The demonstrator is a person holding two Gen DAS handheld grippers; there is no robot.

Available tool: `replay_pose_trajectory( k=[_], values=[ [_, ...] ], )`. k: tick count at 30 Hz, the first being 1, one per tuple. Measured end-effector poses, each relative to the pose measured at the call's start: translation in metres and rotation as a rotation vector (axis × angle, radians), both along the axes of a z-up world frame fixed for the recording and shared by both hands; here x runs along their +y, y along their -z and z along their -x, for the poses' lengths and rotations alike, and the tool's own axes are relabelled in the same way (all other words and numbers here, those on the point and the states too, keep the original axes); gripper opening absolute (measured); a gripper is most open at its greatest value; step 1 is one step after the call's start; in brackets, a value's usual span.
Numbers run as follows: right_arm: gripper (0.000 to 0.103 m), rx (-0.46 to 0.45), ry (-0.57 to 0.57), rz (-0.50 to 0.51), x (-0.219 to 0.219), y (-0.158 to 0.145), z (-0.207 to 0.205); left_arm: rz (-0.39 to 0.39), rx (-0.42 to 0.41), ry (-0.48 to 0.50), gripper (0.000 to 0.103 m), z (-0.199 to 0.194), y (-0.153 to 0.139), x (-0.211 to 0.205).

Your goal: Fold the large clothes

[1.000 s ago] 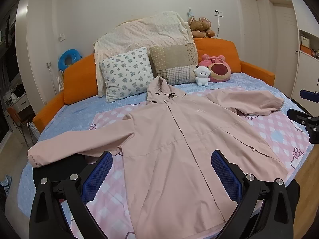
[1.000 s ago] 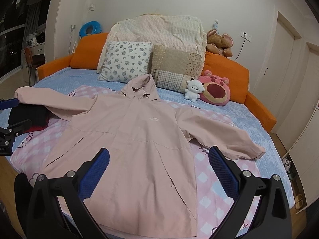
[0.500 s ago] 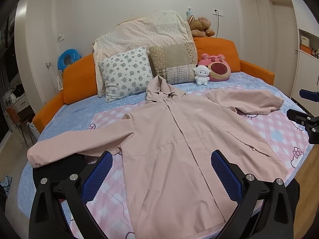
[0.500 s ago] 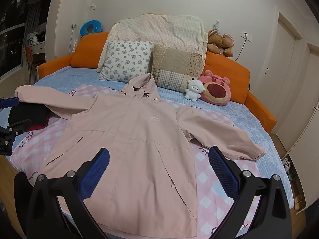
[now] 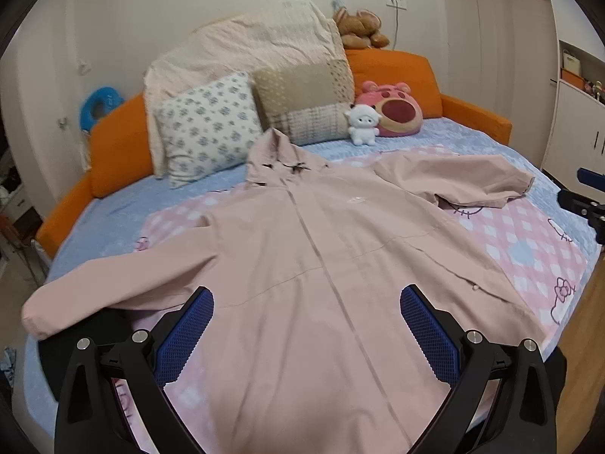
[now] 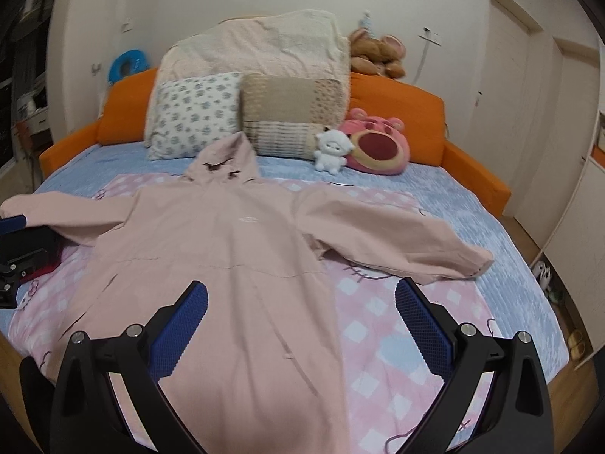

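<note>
A pale pink hooded jacket (image 5: 325, 265) lies spread front-up across the middle of the bed (image 5: 529, 249), on a pink checked cartoon-cat blanket (image 6: 397, 325) that covers a blue quilted sheet. Its hood points toward the upper centre of both frames, near the floral pillow (image 5: 206, 138) and the beige patchwork pillow (image 6: 291, 113). One sleeve stretches out to the left edge of the left wrist view, over a dark garment (image 5: 87, 325); the other sleeve reaches toward the right side, its cuff (image 6: 476, 263) resting on the blanket.

The left claw (image 5: 306, 335) hovers low in the frame above the jacket's lower half, its blue-padded fingers (image 5: 185, 335) wide apart and gripping nothing. The right claw (image 6: 300, 327) sits likewise at the bottom of its own frame, spread wide over the hem side of the jacket (both views are slightly blurred).

At the orange headboard (image 6: 401, 94) sit a small white plush (image 6: 332, 149), a pink bear cushion (image 6: 378, 145) and a brown teddy (image 5: 359, 32).
</note>
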State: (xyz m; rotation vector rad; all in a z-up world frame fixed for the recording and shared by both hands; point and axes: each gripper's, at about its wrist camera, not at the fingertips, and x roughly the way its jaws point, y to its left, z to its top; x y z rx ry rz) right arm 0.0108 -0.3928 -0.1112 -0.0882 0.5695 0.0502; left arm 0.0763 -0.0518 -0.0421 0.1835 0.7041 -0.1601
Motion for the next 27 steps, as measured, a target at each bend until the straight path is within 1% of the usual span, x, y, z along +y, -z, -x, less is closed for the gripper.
replay_pose_trajectory(
  k=[2, 3, 4, 9, 10, 12, 13, 15, 16, 18, 20, 22, 23, 24, 26, 27],
  values=[
    [0.098, -0.001, 0.029, -0.019, -0.029, 0.005, -0.011, 0.004, 0.026, 0.007, 0.100, -0.021, 0.008, -0.013],
    [0.098, 0.000, 0.037, -0.024, -0.037, 0.006, -0.015, 0.000, 0.032, 0.013, 0.100, -0.029, 0.010, -0.019],
    [0.098, 0.003, 0.054, -0.035, -0.055, 0.009, -0.022, -0.004, 0.035, 0.023, 0.100, -0.035, 0.012, -0.026],
    [0.098, 0.017, 0.109, -0.045, -0.128, 0.019, -0.056, 0.012, 0.022, 0.108, 0.100, -0.077, 0.017, -0.078],
    [0.098, 0.023, 0.116, -0.058, -0.153, 0.023, -0.066, 0.018, 0.022, 0.123, 0.100, -0.085, 0.018, -0.087],
    [0.098, 0.035, 0.109, -0.089, -0.180, 0.027, -0.078, 0.022, 0.029, 0.155, 0.100, -0.107, 0.023, -0.113],
    [0.098, 0.046, 0.117, -0.122, -0.209, 0.032, -0.091, 0.021, 0.037, 0.166, 0.100, -0.116, 0.027, -0.123],
    [0.098, 0.064, 0.157, -0.143, -0.241, 0.038, -0.105, 0.011, 0.070, 0.179, 0.100, -0.141, 0.039, -0.149],
    [0.098, 0.076, 0.191, -0.157, -0.265, 0.043, -0.116, 0.016, 0.088, 0.187, 0.100, -0.153, 0.045, -0.159],
    [0.098, 0.102, 0.206, -0.221, -0.311, 0.052, -0.140, 0.040, 0.138, 0.199, 0.100, -0.180, 0.060, -0.180],
    [0.098, 0.131, 0.221, -0.280, -0.352, 0.062, -0.163, 0.074, 0.199, 0.202, 0.100, -0.210, 0.079, -0.199],
    [0.097, 0.163, 0.247, -0.324, -0.387, 0.073, -0.186, 0.101, 0.242, 0.205, 0.100, -0.233, 0.093, -0.210],
    [0.097, 0.181, 0.234, -0.355, -0.406, 0.080, -0.200, 0.112, 0.259, 0.199, 0.100, -0.246, 0.100, -0.215],
    [0.095, 0.193, 0.219, -0.377, -0.417, 0.085, -0.210, 0.128, 0.268, 0.188, 0.100, -0.264, 0.108, -0.222],
    [0.095, 0.239, 0.229, -0.400, -0.446, 0.100, -0.235, 0.138, 0.260, 0.158, 0.100, -0.292, 0.117, -0.229],
    [0.093, 0.278, 0.234, -0.437, -0.463, 0.110, -0.250, 0.138, 0.261, 0.132, 0.100, -0.311, 0.122, -0.233]
  ],
)
